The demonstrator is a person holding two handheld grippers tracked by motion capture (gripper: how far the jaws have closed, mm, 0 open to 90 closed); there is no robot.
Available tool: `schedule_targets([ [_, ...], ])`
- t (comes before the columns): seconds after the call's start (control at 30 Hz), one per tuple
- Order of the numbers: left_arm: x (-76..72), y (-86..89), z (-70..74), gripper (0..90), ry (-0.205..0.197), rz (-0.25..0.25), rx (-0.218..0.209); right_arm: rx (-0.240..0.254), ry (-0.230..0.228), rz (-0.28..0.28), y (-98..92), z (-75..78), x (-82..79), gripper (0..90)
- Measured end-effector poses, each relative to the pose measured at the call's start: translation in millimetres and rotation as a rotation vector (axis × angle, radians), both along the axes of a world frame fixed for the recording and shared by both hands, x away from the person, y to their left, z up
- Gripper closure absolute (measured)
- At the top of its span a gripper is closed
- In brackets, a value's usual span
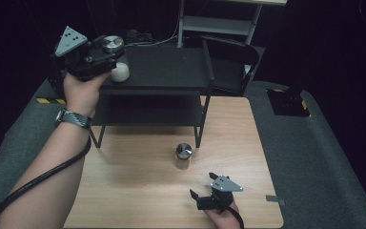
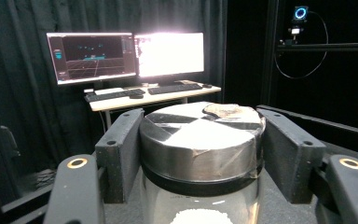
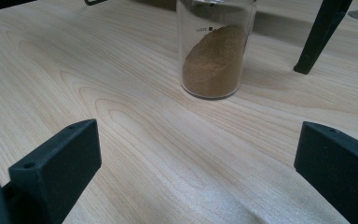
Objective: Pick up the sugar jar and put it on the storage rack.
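Up at the left end of the black shelf rack (image 1: 171,71), the left claw (image 1: 106,56) is clenched on a glass jar (image 1: 116,67) with a metal lid (image 1: 112,43). In the left gripper view the two black jaws press against opposite sides of the lid (image 2: 200,142), one on each flank, with the jar (image 2: 200,205) sitting squarely between them and rising from the bottom of that view. From the high view the jar stands at the top tier's front left corner, its white lower part showing just beside the person's left hand (image 1: 82,90); whether its base rests on the tier I cannot tell.

The jar is a clear glass cylinder holding a white, grainy powder (image 2: 199,217), capped by a thick, round, brushed-metal lid with a dark band under its rim. The lid's top reflects light in wedges, and a rough brownish patch lies near its far edge.

The right claw (image 1: 203,185) rests low on the wooden counter (image 1: 138,191) near its front edge, released, its jaws standing wide apart with nothing between them. Ahead of it, well apart, a second glass jar (image 3: 216,51) stands upright on the counter, partly filled with a slanted heap of brown powder (image 3: 213,63). In the high view this jar (image 1: 183,156) carries a similar metal lid and stands just in front of the rack's right front leg (image 1: 198,138).
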State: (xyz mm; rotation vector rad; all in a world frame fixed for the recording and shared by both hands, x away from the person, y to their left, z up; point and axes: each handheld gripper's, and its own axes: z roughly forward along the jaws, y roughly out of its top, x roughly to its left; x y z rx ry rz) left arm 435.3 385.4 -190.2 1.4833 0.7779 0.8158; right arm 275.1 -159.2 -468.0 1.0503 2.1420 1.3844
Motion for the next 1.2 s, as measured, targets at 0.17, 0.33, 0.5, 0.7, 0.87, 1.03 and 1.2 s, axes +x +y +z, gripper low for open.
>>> schedule_targets([
  [0.17,1.5,-2.8,-0.7,34.7,0.0,0.005,0.003,0.0,0.0,0.001,-0.1,0.0,0.1,0.0],
  [0.33,3.2,-3.2,-1.6,34.7,0.0,0.007,0.009,0.002,0.0,0.0,-0.2,-0.1,-0.1,0.0],
  [0.5,3.1,-2.4,-4.4,34.6,-0.005,0.006,-0.002,0.001,-0.001,0.002,-0.3,-0.2,-0.2,0.0],
  [0.7,2.9,-2.5,-4.3,34.5,-0.002,0.007,-0.005,0.003,-0.002,0.001,-0.3,-0.4,-0.5,0.0],
  [0.87,3.0,-2.5,-3.9,34.3,0.0,0.006,-0.004,0.003,-0.002,-0.001,-0.1,-0.4,-0.6,0.0],
  [1.03,2.5,-4.5,-3.7,32.7,0.003,0.011,-0.004,0.002,-0.002,-0.001,0.0,-0.3,-0.7,0.0],
  [1.2,-1.0,-7.2,-4.7,23.5,-0.009,0.028,-0.007,-0.001,-0.001,-0.004,0.6,0.0,-0.9,0.0],
])
